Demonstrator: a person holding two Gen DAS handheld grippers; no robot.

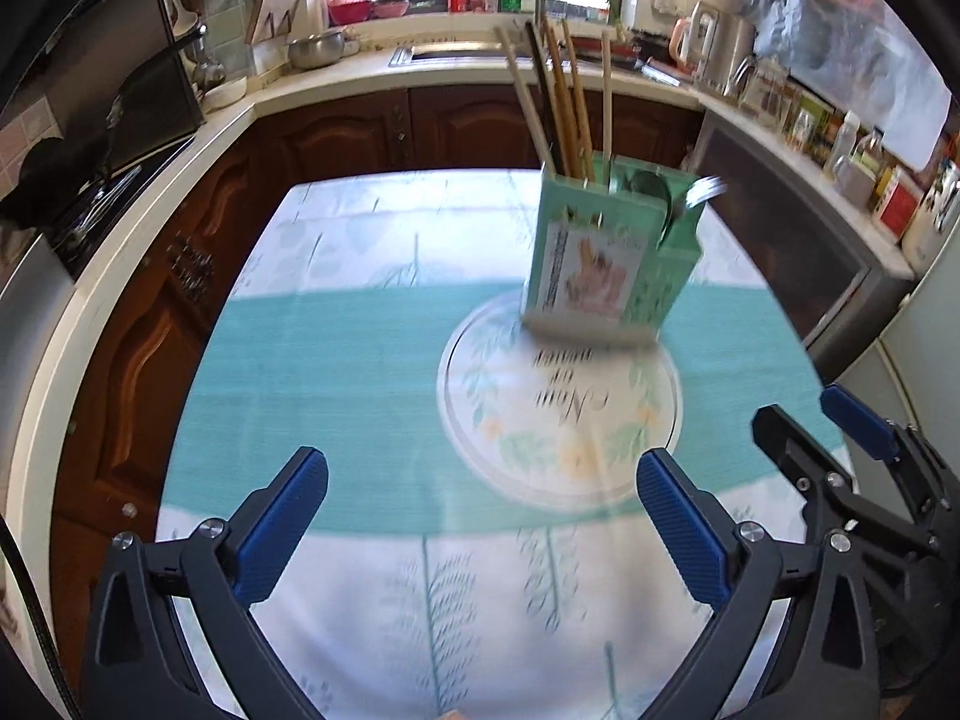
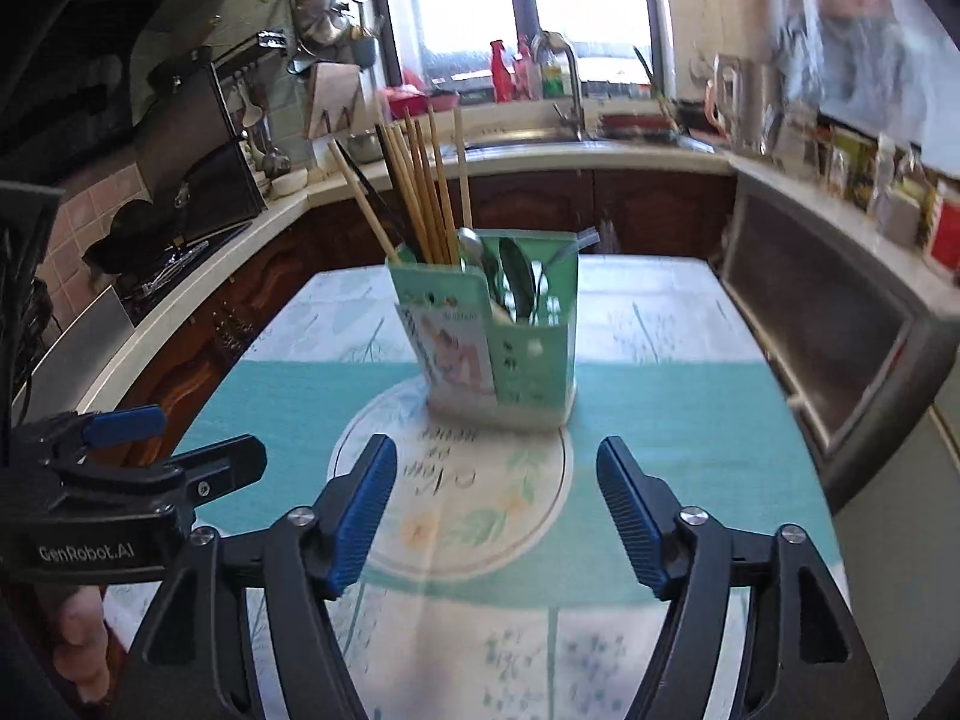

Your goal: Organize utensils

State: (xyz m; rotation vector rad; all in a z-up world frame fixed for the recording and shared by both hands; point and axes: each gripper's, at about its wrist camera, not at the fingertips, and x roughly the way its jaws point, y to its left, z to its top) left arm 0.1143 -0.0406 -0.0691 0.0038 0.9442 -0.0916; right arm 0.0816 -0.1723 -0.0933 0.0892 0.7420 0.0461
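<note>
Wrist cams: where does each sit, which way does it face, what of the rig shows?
Left wrist: rides the left tongs, looking forward and down over the table at the green utensil holder; own open blue pads frame the bottom, right tongs at the right edge.
Right wrist: rides the right tongs, same heading, holder closer to centre; own open pads below, left tongs and a hand at the left edge.
Shared: holder with chopsticks and spoons, tablecloth's round print, sink, window.
</note>
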